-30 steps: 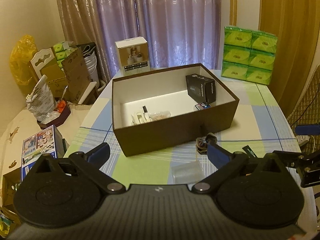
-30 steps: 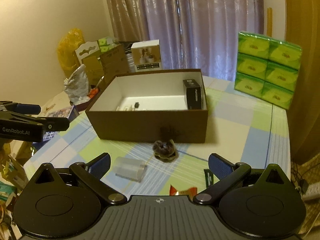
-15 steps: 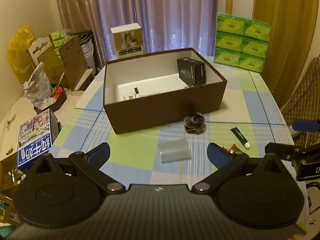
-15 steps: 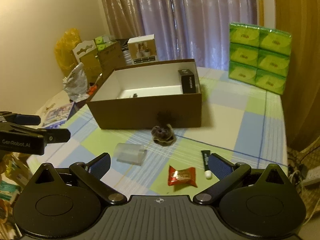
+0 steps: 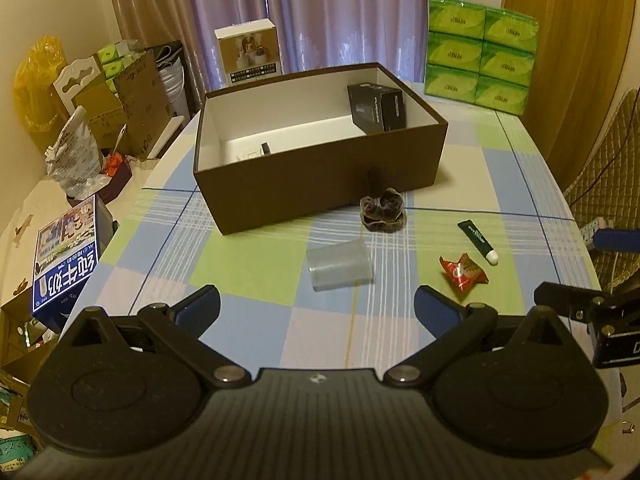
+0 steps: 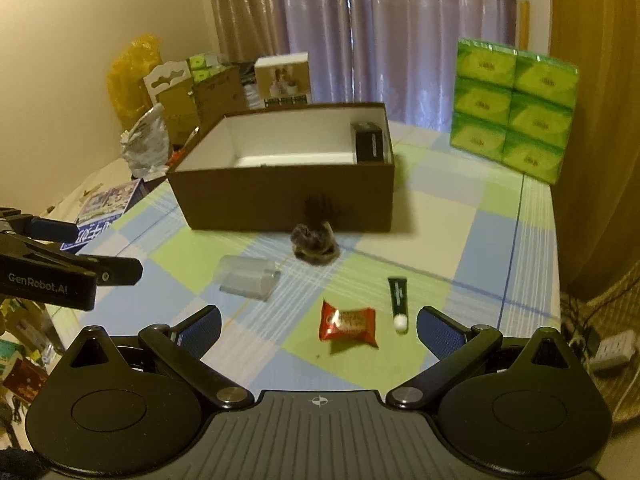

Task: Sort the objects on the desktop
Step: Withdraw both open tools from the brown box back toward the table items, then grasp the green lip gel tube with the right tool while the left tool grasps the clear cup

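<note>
Brown box [image 5: 320, 184] walls hide most of its contents; left tongs [image 5: 316, 306] and right tongs [image 6: 318, 326] gape empty.

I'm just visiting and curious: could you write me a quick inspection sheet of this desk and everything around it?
Surface: checked tablecloth.
Job's things: open brown box holding a black carton; outside lie a clear case, scrunchie, dark tube, red snack packet.
Clutter: green tissue packs.
Grippers: left hand-held gripper and right hand-held gripper open, empty.
Cables: power strip on floor.
Surroundings: curtains, cardboard boxes.
</note>
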A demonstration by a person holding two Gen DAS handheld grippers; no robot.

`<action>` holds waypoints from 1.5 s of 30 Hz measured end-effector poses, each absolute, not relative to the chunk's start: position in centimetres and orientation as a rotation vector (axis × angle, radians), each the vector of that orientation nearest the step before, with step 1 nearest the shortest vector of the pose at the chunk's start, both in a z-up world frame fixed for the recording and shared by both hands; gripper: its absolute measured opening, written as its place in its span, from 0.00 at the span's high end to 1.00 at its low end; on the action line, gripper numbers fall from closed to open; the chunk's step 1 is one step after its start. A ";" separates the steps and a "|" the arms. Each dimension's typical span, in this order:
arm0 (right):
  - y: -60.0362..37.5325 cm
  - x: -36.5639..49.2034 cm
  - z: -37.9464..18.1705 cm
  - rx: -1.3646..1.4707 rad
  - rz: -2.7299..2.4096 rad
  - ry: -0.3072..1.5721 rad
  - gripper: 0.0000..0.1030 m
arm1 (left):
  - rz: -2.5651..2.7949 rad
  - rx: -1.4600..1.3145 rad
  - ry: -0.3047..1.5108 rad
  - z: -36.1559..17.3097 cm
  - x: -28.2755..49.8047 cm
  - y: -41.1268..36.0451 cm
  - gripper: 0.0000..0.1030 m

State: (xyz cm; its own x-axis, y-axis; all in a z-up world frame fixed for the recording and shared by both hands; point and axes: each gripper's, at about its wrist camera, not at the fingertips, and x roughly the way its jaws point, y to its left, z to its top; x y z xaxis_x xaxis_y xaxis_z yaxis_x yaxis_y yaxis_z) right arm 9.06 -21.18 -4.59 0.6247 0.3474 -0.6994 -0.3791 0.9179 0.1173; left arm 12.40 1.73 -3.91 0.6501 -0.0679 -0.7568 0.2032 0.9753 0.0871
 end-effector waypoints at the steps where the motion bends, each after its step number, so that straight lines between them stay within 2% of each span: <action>1: -21.3 9.0 -4.8 -0.044 0.409 0.800 0.02 | -0.154 0.171 0.853 -4.0 12.4 1.7 0.01; 23: -23.2 11.8 -9.6 -0.043 0.297 0.961 0.02 | -0.201 0.185 0.991 -8.4 15.7 0.7 0.01; 37: -24.4 17.0 -11.3 0.037 0.257 0.924 0.02 | -0.235 0.163 1.019 -12.3 20.7 0.7 0.01; 39: -24.3 17.8 -11.9 0.032 0.265 0.922 0.05 | -0.241 0.161 1.025 -12.8 21.5 0.6 0.01; 41: -24.1 18.8 -12.7 0.024 0.266 0.933 0.23 | -0.249 0.159 1.028 -13.3 22.2 0.7 0.01; 45: -24.0 20.7 -14.1 0.019 0.260 0.949 0.38 | -0.262 0.155 1.026 -13.8 23.5 0.5 0.01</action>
State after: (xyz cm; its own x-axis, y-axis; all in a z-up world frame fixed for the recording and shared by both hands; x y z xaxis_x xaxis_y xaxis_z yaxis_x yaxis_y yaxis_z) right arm 20.66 -24.03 -14.07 0.5533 0.2283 -0.8011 -0.2121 0.9686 0.1296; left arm 23.52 0.55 -13.84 0.4911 -0.1423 -0.8594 0.2870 0.9579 0.0054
